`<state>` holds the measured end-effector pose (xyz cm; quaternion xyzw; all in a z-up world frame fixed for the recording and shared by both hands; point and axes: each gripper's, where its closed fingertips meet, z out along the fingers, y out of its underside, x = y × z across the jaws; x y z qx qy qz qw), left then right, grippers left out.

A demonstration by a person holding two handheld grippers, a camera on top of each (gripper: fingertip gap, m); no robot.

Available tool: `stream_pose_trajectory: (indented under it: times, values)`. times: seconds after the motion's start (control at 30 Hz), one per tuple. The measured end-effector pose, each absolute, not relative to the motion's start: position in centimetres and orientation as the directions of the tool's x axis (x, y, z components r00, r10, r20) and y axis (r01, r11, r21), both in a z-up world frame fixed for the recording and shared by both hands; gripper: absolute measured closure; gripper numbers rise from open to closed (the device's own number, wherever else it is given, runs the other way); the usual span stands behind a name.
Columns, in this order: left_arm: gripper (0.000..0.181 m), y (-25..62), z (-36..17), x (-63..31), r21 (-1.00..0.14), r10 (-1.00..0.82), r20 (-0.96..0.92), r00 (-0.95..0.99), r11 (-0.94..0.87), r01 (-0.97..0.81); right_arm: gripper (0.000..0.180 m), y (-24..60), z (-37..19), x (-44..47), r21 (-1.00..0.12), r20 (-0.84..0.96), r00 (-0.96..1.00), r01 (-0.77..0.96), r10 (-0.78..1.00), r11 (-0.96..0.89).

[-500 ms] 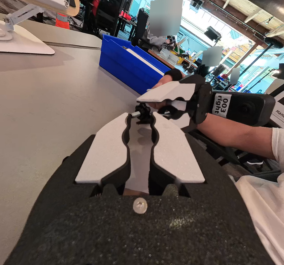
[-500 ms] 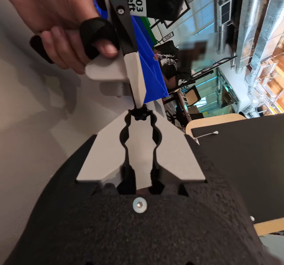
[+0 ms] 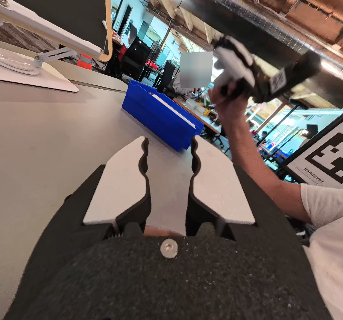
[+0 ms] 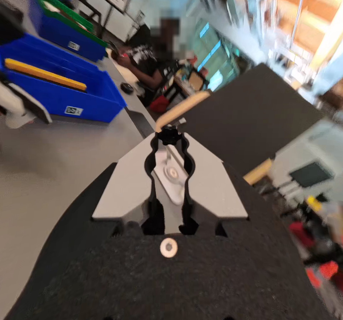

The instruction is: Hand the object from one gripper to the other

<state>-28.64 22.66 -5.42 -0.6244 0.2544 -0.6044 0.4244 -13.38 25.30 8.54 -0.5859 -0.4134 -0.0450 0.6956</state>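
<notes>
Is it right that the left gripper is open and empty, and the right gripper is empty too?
Not quite. The left gripper is open and empty, but the right gripper is shut on a small black knob at its fingertips. The right wrist view shows it.

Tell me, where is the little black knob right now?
In the right wrist view the knob sits pinched at the fingertips of the right hand-held gripper, up over the grey table.

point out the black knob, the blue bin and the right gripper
black knob (image 4: 169, 138), right wrist view, its lobed head.
blue bin (image 3: 159, 123), left wrist view, its side wall.
right gripper (image 4: 169, 136), right wrist view, between its fingertips.
</notes>
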Motion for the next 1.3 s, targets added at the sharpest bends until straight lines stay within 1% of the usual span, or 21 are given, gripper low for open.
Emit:
stream_pose_trajectory:
  times: [0.07, 0.1, 0.13, 0.2, 0.27, 0.3, 0.37, 0.5, 0.57, 0.63, 0.7, 0.83, 0.9, 1.13, 1.2, 1.23, 1.27, 1.3]
  values:
    - [0.138, 22.0, -6.0, -28.3, -0.866, -0.852, 0.499, 0.162, -0.481, 0.136, 0.155, 25.4, 9.4, -7.1, -0.862, 0.468, 0.741, 0.503, 0.482, 0.063]
    - [0.138, 21.4, -6.3, -28.2, -0.878, -0.863, 0.478, 0.164, -0.470, 0.091, 0.155, 25.1, 8.6, -3.5, -0.883, 0.364, 0.795, 0.460, 0.486, -0.090]
    - [0.138, 20.7, -6.6, -28.2, -0.886, -0.872, 0.463, 0.162, -0.460, 0.058, 0.155, 24.7, 7.1, 0.2, -0.878, 0.278, 0.842, 0.418, 0.462, -0.233]
    - [0.138, 19.5, -7.1, -28.4, -0.894, -0.877, 0.445, 0.180, -0.447, 0.028, 0.155, 23.2, 2.4, 7.2, -0.789, 0.183, 0.905, 0.368, 0.384, -0.492]
    - [0.139, 18.5, -7.2, -28.9, -0.905, -0.884, 0.418, 0.207, -0.426, 0.010, 0.156, 20.5, -2.9, 11.6, -0.630, 0.081, 0.930, 0.326, 0.358, -0.705]
    - [0.139, 18.0, -7.3, -29.1, -0.913, -0.890, 0.398, 0.222, -0.409, -0.001, 0.156, 19.1, -5.2, 12.9, -0.541, 0.046, 0.936, 0.317, 0.349, -0.779]
    - [0.141, 17.4, -7.8, -29.5, -0.926, -0.897, 0.357, 0.260, -0.376, -0.026, 0.156, 17.2, -8.3, 14.5, -0.409, -0.004, 0.950, 0.284, 0.313, -0.867]
    - [0.141, 16.5, -8.9, -29.9, -0.924, -0.901, 0.340, 0.269, -0.374, -0.086, 0.155, 15.6, -11.9, 14.7, -0.226, -0.048, 0.953, 0.282, 0.300, -0.932]
    - [0.141, 16.5, -9.1, -30.0, -0.926, -0.905, 0.328, 0.271, -0.365, -0.099, 0.155, 15.3, -13.0, 14.7, -0.148, -0.029, 0.952, 0.297, 0.305, -0.943]
    - [0.141, 16.6, -9.4, -29.9, -0.925, -0.907, 0.323, 0.272, -0.363, -0.113, 0.155, 15.5, -13.7, 14.1, -0.115, -0.036, 0.949, 0.309, 0.314, -0.944]
    - [0.141, 16.5, -9.7, -29.8, -0.922, -0.909, 0.322, 0.266, -0.364, -0.128, 0.155, 16.1, -14.5, 14.1, -0.081, 0.000, 0.942, 0.333, 0.334, -0.939]
    - [0.141, 16.3, -9.9, -29.6, -0.927, -0.918, 0.294, 0.266, -0.342, -0.157, 0.155, 16.1, -16.5, 14.7, 0.006, 0.018, 0.946, 0.324, 0.324, -0.946]
    - [0.141, 16.3, -10.2, -29.5, -0.927, -0.921, 0.280, 0.269, -0.332, -0.173, 0.156, 16.1, -17.1, 15.1, 0.032, 0.024, 0.946, 0.323, 0.323, -0.946]
    - [0.141, 15.9, -10.8, -29.1, -0.926, -0.931, 0.246, 0.269, -0.308, -0.218, 0.153, 16.5, -17.0, 15.1, -0.021, 0.013, 0.943, 0.334, 0.333, -0.943]
    - [0.141, 16.0, -10.8, -29.1, -0.927, -0.931, 0.243, 0.272, -0.306, -0.219, 0.137, 16.1, -16.3, 14.9, -0.032, -0.014, 0.948, 0.319, 0.319, -0.947]
    - [0.141, 16.0, -10.8, -29.1, -0.927, -0.930, 0.243, 0.275, -0.306, -0.215, 0.134, 16.0, -15.5, 15.0, -0.051, -0.010, 0.952, 0.305, 0.306, -0.951]
    - [0.141, 16.1, -10.7, -29.2, -0.928, -0.930, 0.241, 0.278, -0.305, -0.213, 0.132, 16.3, -14.3, 15.0, -0.098, 0.001, 0.955, 0.294, 0.296, -0.951]
    - [0.141, 16.2, -10.7, -29.2, -0.929, -0.929, 0.240, 0.282, -0.304, -0.211, 0.131, 16.7, -12.7, 14.5, -0.169, -0.002, 0.954, 0.294, 0.299, -0.941]
